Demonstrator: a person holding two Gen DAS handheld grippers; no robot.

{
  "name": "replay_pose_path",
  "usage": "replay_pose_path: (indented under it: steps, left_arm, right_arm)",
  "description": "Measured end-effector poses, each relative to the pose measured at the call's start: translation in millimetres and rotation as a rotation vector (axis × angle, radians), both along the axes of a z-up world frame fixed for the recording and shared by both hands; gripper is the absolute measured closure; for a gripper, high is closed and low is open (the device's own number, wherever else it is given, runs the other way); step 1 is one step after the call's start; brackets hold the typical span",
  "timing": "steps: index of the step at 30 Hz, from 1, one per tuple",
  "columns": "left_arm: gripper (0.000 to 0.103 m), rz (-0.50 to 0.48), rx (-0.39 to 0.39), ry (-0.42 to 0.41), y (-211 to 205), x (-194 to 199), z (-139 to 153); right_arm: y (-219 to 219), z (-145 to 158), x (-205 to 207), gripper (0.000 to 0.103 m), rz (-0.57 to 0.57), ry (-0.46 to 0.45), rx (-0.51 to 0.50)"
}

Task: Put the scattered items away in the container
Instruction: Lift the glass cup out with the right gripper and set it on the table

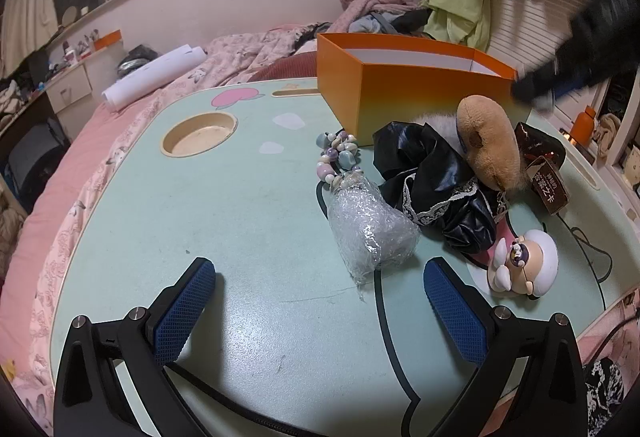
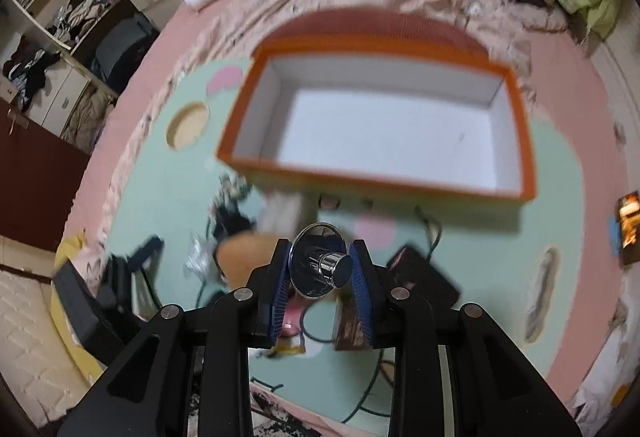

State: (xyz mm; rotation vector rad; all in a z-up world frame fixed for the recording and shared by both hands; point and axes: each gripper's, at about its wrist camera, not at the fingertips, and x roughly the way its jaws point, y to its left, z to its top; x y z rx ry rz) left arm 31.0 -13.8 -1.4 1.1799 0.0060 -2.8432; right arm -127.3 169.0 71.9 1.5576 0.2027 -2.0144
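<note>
My right hand-held gripper (image 2: 320, 269) pinches a shiny metal knob (image 2: 325, 266) above the worktop (image 2: 168, 197), short of the empty orange box (image 2: 516, 141), ready to drop. My left hand-held gripper (image 1: 318, 311) waits wide, empty, facing the bubble-wrapped bundle (image 1: 370, 227).

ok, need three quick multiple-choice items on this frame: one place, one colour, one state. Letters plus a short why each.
1. Where does the clear crinkled plastic bundle lie?
A. inside the box
B. on the mint-green tabletop, ahead of the left gripper
C. on the bed

2. What colour is the outside of the open cardboard box?
A. orange
B. blue
C. black

3. What is the right gripper doing?
A. jaws wide, nothing held
B. jaws shut on a shiny chrome flared metal piece
C. jaws shut on the tan plush toy

Answers:
1 B, it rests on the table between the open left jaws' line of sight.
2 A, orange walls, white inside.
3 B, the blue pads press the chrome piece from both sides.
</note>
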Motion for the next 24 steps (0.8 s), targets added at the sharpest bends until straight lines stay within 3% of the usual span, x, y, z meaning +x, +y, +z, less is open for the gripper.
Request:
replay_pose_path:
  steps: [13,17,21,24]
  left_arm:
    - [0.0,-0.001,0.001,0.0,0.0,0.1,-0.1]
    - [0.0,-0.001,0.0,-0.001,0.1,0.0,0.0]
    - [0.0,-0.001,0.0,0.0,0.1,0.2,0.0]
    - [0.0,-0.001,0.0,0.0,0.2,0.3,-0.1]
  right_arm:
    - [5.5,-40.9,46.3,0.072,0.066,0.01,-0.038]
    - [13.0,-26.8,54.3,0.065,0.075,0.096,-0.112]
    - [38.1,2.0,50.0,0.061,-0.007,0.217,-0.189]
    - [76.9,20.1,27.0,0.052,-0.2,0.307,-0.235]
